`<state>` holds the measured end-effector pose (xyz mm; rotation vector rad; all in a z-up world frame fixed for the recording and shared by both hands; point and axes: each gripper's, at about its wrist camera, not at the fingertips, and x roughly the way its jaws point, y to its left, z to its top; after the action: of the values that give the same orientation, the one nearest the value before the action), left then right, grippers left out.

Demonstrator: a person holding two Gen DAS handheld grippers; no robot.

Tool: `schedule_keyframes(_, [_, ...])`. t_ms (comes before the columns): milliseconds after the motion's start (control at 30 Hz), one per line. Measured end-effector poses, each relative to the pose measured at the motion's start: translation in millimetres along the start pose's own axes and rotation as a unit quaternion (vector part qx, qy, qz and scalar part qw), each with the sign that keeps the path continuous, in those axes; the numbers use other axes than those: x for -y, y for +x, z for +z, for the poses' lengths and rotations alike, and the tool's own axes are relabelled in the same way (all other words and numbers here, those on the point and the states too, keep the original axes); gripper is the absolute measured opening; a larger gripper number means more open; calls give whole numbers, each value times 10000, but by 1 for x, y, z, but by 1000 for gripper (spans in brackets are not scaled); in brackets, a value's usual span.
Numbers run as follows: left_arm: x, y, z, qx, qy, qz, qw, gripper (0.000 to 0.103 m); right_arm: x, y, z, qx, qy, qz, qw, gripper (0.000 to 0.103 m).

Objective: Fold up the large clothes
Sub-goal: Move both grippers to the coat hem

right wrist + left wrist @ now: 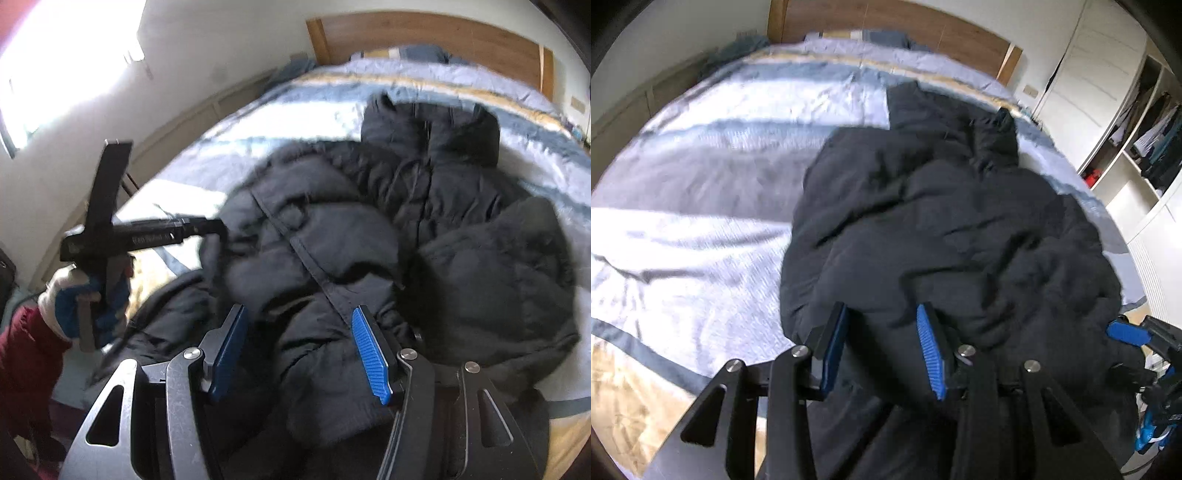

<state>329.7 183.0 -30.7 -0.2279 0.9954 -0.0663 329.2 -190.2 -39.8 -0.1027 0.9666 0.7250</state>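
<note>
The black padded jacket [942, 221] lies crumpled on the bed [701, 206], hood toward the headboard [886, 22]. Left tongs [882, 347] and right tongs [299, 347] hang over the jacket's near edge, jaws parted, gripping nothing

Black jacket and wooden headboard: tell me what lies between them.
Only striped bedding separates the black jacket from the wooden headboard; both wrist views show it.

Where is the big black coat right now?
The black coat lies crumpled on the striped bedspread, right of the bed's middle in the left wrist view, its collar toward the wooden headboard.
</note>
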Motion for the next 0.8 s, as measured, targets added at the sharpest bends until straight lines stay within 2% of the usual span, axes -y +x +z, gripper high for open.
schedule_keyframes(100, [1, 30, -11, -276, 45, -11, 9996, 41, 19, 26, -10, -263, 73, -83, 9996, 59])
schedule_keyframes(233, [5, 39, -17, -249, 58, 117, 9996, 42, 32, 43, -22, -343, 120, 24, 9993, 59])
schedule_keyframes(333, [10, 31, -12, -237, 79, 233, 9994, 42, 31, 40, -22, -339, 112, 34, 9994, 59])
schedule_keyframes(400, [19, 15, -12, -69, 187, 291, 9994, 42, 30, 31, -20, -309, 136, 56, 9994, 59])
schedule_keyframes(533, [46, -10, -16, 176, 374, 144, 9990, 42, 33, 7, -21, 4, 175, 38, 9998, 61])
schedule_keyframes(633, [66, -3, -24, 21, 482, 83, 9988, 42, 44, 6, -30, -75, 333, -82, 9994, 61])
schedule_keyframes(700, [78, 10, -34, -200, 554, 221, 9980, 42, 48, 12, -38, -216, 330, -278, 9988, 62])
schedule_keyframes(800, [83, 8, -41, -196, 446, 405, 9980, 42, 50, 9, -43, -270, 411, -368, 9981, 63])
